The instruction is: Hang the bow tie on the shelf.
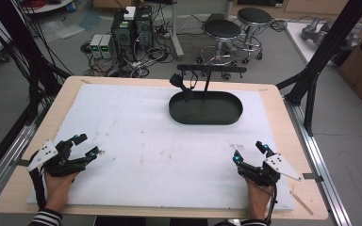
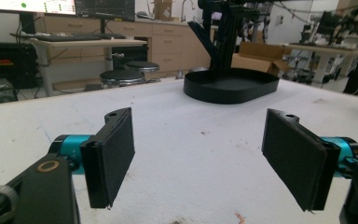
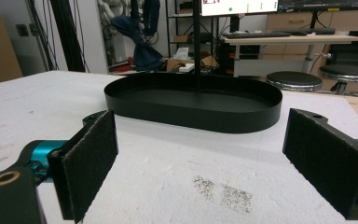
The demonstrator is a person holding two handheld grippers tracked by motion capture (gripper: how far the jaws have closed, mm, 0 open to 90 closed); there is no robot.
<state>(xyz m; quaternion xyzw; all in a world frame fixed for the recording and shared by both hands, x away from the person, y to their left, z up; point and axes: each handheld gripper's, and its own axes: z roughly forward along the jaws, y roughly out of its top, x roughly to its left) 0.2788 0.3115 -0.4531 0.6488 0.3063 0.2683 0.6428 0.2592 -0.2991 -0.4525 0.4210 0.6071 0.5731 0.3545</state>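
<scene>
The black oval tray point(image 1: 206, 109) with its stand sat empty at the far centre, untouched. The left gripper point(image 1: 86, 145) and the right gripper point(image 1: 250, 152) rested near, jaws spread, holding nothing; seemingly nothing was begun.

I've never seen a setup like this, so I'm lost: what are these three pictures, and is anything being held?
A person sits at a table covered by a white mat, holding a hand-operated two-jaw tool in each hand. The high view looks down from above: left gripper, right gripper. The other two pictures come from cameras riding on each gripper, looking out between its black padded jaws. Both grippers are open and hold nothing. At the far side of the mat stands a black oval tray with an upright stand rising from it.
</scene>
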